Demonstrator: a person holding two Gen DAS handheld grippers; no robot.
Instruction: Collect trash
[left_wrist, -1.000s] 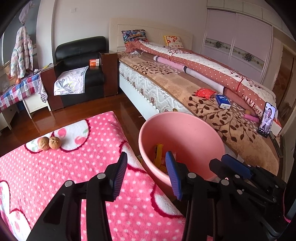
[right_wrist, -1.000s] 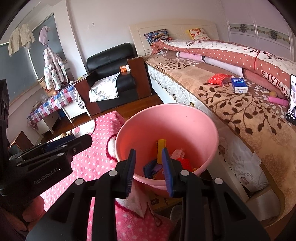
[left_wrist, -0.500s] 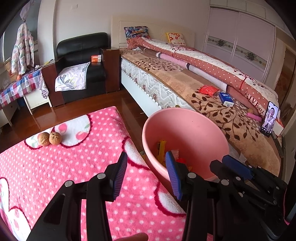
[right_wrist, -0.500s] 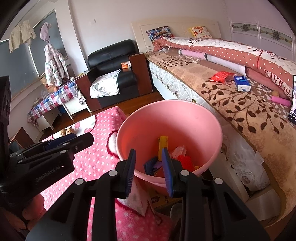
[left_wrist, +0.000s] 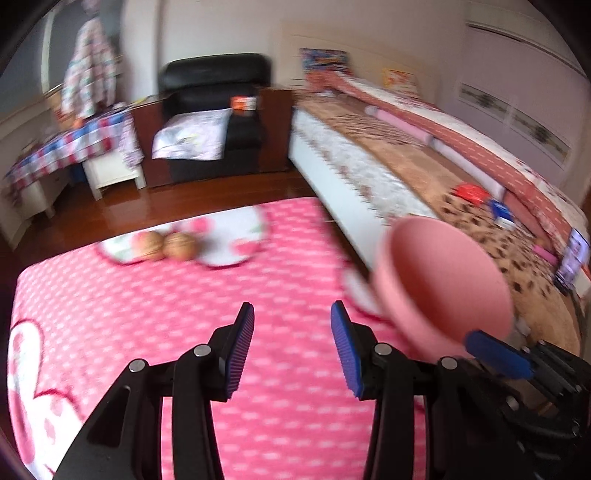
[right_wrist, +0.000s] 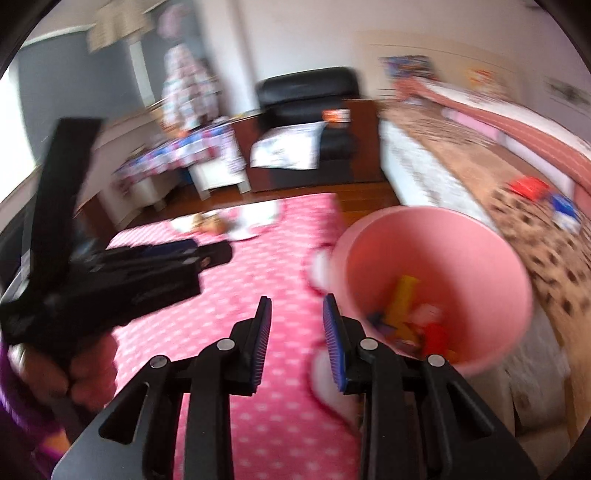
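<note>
A pink bin (left_wrist: 447, 280) (right_wrist: 436, 266) stands off the right edge of the pink dotted blanket (left_wrist: 155, 317) (right_wrist: 258, 266); yellow, red and blue scraps lie at its bottom (right_wrist: 413, 317). Two brown walnuts (left_wrist: 164, 245) (right_wrist: 207, 223) rest on the blanket's far white patch. My left gripper (left_wrist: 291, 347) hangs open over the blanket with nothing between its blue pads. My right gripper (right_wrist: 297, 339) is open too, empty, just left of the bin. Both views are motion-blurred.
A bed (left_wrist: 424, 173) runs along the right, with a red packet (left_wrist: 469, 192), a blue box (left_wrist: 500, 214) and a phone (left_wrist: 572, 254) on its brown cover. A black armchair (left_wrist: 210, 110) and a checked table (left_wrist: 66, 147) stand at the back.
Both grippers swung left, away from the bin and over the blanket. The bin has slid to the right side of both views and the walnuts appear nearer. Both jaw gaps are unchanged.
</note>
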